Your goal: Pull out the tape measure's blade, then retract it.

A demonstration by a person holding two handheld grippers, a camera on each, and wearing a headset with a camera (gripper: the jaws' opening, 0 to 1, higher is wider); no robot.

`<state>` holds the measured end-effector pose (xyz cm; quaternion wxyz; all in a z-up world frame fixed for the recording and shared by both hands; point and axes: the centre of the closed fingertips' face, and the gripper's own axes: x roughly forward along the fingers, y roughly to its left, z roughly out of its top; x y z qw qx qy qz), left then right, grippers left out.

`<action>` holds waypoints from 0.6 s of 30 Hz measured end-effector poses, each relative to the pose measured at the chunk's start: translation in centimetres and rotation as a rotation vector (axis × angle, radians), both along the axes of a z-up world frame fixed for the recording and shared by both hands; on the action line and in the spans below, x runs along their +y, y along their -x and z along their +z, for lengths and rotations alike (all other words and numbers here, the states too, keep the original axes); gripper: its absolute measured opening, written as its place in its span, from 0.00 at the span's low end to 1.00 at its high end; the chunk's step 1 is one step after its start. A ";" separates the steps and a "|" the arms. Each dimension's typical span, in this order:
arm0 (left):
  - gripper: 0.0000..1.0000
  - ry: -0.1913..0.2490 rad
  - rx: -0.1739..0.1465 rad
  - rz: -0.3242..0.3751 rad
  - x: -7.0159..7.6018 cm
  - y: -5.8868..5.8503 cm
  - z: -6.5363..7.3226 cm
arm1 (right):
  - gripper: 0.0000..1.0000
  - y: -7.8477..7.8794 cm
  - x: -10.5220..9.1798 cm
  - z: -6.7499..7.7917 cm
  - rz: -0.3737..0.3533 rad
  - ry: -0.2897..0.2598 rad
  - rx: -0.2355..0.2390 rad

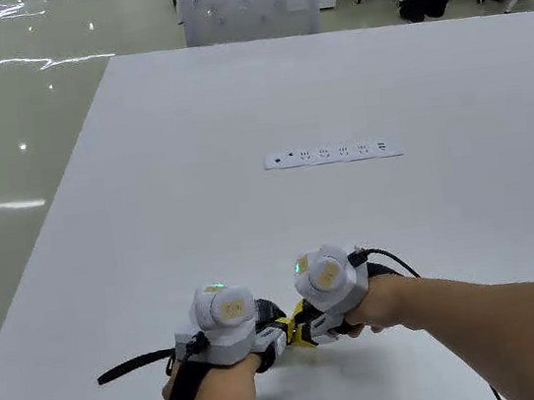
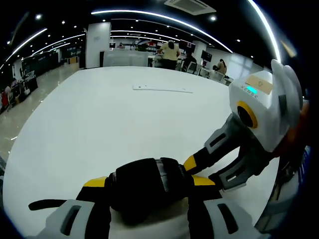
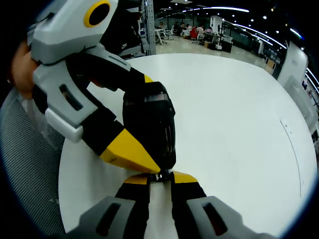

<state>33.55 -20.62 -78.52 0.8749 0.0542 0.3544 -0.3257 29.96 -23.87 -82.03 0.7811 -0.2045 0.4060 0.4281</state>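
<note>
Two grippers meet low over the near edge of the table (image 1: 330,82), with both forearms (image 1: 482,314) angled inward. The left gripper (image 2: 148,185) clamps the black tape measure (image 3: 149,127). The right gripper (image 3: 160,178) pinches the blade tip (image 3: 160,175). The casing lettering (image 2: 247,89) is too blurred to read.

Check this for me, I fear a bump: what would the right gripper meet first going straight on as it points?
The tape measure: the right gripper pinches the blade tip right at its black case, which the left gripper clamps. Hardly any gap seems left.
</note>
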 end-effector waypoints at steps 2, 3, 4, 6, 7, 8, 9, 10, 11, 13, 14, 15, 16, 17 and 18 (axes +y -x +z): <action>0.60 0.004 -0.006 0.003 0.0 0.0 0.0 | 0.14 -0.1 -0.1 -0.1 -0.002 0.003 -0.004; 0.60 0.006 -0.005 0.008 0.0 0.0 0.0 | 0.14 -0.1 -0.1 -0.1 -0.005 0.004 -0.003; 0.60 0.005 -0.004 0.008 0.0 0.0 0.0 | 0.14 -0.1 -0.1 -0.1 -0.010 0.005 -0.002; 0.61 0.007 0.005 0.002 0.0 0.0 0.0 | 0.15 -0.1 -0.1 -0.1 -0.016 0.009 -0.001; 0.61 0.009 0.011 -0.003 0.0 0.0 0.0 | 0.15 0.0 -0.1 -0.1 -0.021 0.010 -0.003; 0.60 0.016 0.017 -0.003 0.1 0.0 0.0 | 0.15 0.0 -0.2 -0.1 -0.031 0.008 -0.003; 0.61 0.036 0.047 0.008 0.2 0.2 -0.1 | 0.15 -0.1 -0.3 -0.2 -0.045 0.003 -0.006; 0.62 0.034 0.048 0.014 0.5 0.2 -0.2 | 0.15 -0.1 -0.3 -0.2 -0.051 0.000 -0.006; 0.64 0.034 0.029 0.010 0.8 0.1 -0.1 | 0.16 -0.1 -0.4 -0.2 -0.058 -0.001 -0.006; 0.70 0.047 0.022 0.002 1.5 -0.1 -0.2 | 0.21 0.0 -0.7 -0.1 -0.096 -0.013 0.000; 0.71 0.063 0.047 -0.002 1.6 0.2 -0.3 | 0.23 0.1 -0.7 -0.1 -0.100 -0.018 0.000; 0.70 0.102 0.100 -0.022 1.6 0.8 -0.6 | 0.24 0.4 -0.8 0.0 -0.106 -0.025 -0.002; 0.70 0.115 0.117 -0.035 1.8 1.0 -0.7 | 0.25 0.5 -0.9 0.1 -0.111 -0.029 -0.004; 0.72 0.093 0.098 -0.045 2.6 0.7 -1.0 | 0.29 0.7 -1.0 0.1 -0.124 -0.031 -0.002; 0.75 0.092 0.079 -0.066 2.9 0.5 -1.0 | 0.32 0.9 -1.2 0.1 -0.134 -0.031 0.002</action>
